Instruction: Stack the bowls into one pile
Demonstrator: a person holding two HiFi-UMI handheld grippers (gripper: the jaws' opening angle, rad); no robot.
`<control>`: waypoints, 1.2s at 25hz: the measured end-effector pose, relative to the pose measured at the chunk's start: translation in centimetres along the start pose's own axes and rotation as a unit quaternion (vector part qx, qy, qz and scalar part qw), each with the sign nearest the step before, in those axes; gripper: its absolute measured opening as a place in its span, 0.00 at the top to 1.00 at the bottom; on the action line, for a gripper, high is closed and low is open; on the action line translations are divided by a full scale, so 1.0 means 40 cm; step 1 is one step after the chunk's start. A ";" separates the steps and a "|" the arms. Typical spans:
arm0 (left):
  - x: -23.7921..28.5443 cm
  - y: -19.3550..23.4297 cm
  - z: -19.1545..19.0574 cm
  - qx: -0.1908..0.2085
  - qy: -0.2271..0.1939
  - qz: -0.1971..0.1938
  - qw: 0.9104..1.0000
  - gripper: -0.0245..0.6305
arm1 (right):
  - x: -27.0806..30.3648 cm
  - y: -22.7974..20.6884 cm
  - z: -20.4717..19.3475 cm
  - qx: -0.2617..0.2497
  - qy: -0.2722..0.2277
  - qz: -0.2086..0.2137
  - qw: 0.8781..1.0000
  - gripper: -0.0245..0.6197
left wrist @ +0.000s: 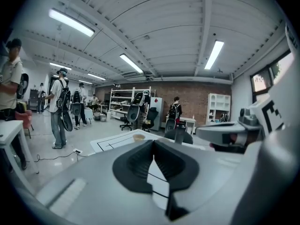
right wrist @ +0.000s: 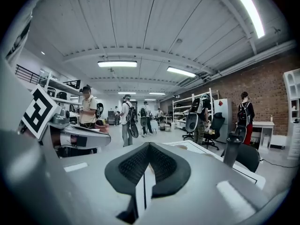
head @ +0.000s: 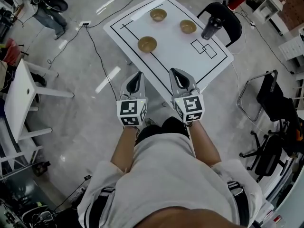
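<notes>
Three tan bowls stand apart on the white table (head: 176, 51): one near the left edge (head: 147, 44), one at the far side (head: 158, 14), one to the right (head: 188, 26). Both grippers hover short of the table's near corner, held side by side. My left gripper (head: 138, 75) is shut on nothing, and so is my right gripper (head: 174, 71). In the left gripper view the shut tips (left wrist: 153, 142) point at the table, with one bowl (left wrist: 139, 137) just beyond. The right gripper view shows its tips (right wrist: 149, 145) closed as well.
A dark tumbler (head: 211, 27) stands on the table's right side, by a black chair (head: 230, 18). Another chair (head: 273, 101) is at the right, a white desk (head: 19, 99) at the left. Cables run over the floor. Several people stand further back in the room.
</notes>
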State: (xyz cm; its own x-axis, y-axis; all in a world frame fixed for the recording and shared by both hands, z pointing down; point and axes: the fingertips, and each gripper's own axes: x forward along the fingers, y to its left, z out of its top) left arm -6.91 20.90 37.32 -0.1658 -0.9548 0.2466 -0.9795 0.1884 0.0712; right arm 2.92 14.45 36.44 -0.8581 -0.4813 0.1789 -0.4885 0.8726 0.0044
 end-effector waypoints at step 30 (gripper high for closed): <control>0.544 0.149 0.044 0.049 0.093 -0.085 0.991 0.96 | 0.429 -0.259 -0.010 0.037 0.061 -0.023 0.997 0.96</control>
State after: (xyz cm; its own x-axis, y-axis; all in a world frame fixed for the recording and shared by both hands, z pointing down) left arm -16.56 0.85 41.39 0.0170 -0.9100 0.4143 -0.9994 -0.0032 0.0340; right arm -6.67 -2.81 39.84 -0.8112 -0.5025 0.2992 -0.5406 0.8394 -0.0560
